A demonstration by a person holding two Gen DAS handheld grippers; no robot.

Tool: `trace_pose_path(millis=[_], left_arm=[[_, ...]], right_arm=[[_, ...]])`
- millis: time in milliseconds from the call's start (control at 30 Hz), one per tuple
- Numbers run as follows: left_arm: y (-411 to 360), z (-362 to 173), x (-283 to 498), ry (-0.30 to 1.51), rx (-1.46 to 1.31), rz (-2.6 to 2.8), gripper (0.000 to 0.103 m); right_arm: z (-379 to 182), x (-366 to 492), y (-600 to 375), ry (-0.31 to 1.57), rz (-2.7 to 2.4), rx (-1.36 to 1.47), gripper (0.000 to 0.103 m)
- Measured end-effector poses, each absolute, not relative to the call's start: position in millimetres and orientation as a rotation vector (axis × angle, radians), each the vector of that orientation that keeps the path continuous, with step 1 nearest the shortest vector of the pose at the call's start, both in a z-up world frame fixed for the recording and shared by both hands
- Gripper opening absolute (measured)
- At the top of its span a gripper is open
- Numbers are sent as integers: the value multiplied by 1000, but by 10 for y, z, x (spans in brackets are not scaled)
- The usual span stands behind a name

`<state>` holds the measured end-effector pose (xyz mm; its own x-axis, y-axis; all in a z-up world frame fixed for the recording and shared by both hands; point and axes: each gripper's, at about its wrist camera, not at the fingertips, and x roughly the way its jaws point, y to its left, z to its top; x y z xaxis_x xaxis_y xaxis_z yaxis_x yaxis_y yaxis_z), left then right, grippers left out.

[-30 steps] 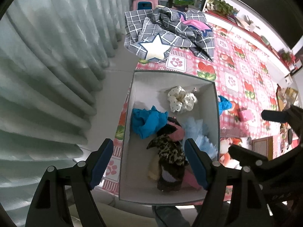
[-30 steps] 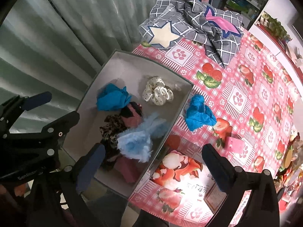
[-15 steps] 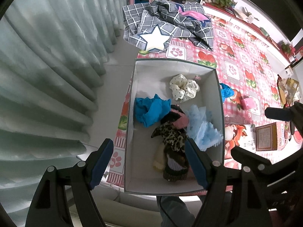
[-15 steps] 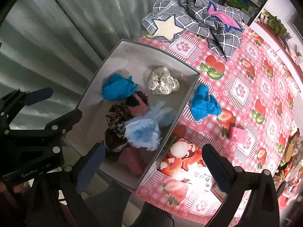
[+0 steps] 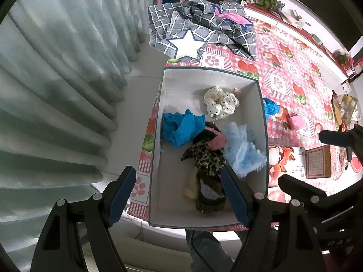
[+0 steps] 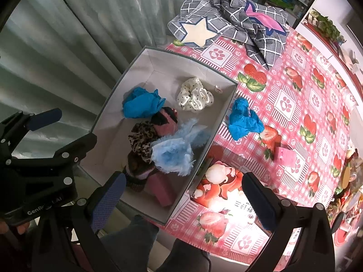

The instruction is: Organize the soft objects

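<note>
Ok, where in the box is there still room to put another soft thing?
The box has bare floor along its left wall, below the blue cloth, and in the far corner behind the spotted scrunchie. The right side is crowded with the pale blue ruffle and leopard scrunchie.

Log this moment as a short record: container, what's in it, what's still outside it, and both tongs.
container: white box on the strawberry tablecloth
inside: polka-dot scrunchie, bright blue cloth, leopard scrunchie, pale blue frilly piece
outside: second blue cloth beside the box, pink item, grey checked fabric
left tongs: open, empty
right tongs: open, empty
</note>
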<state>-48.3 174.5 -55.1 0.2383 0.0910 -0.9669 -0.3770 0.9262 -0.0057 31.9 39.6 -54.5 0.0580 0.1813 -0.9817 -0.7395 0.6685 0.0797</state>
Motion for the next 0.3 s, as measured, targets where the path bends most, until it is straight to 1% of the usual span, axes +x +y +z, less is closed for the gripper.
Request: trace_pose_path(millis=[167, 300], left_arm=[[1746, -546, -497, 1288, -256, 332, 80], [1787, -404, -535, 1182, -266, 328, 80]], right_arm=[[-523, 294, 381, 1334, 742, -512, 103], [-496, 297, 381, 1328, 741, -501, 103]])
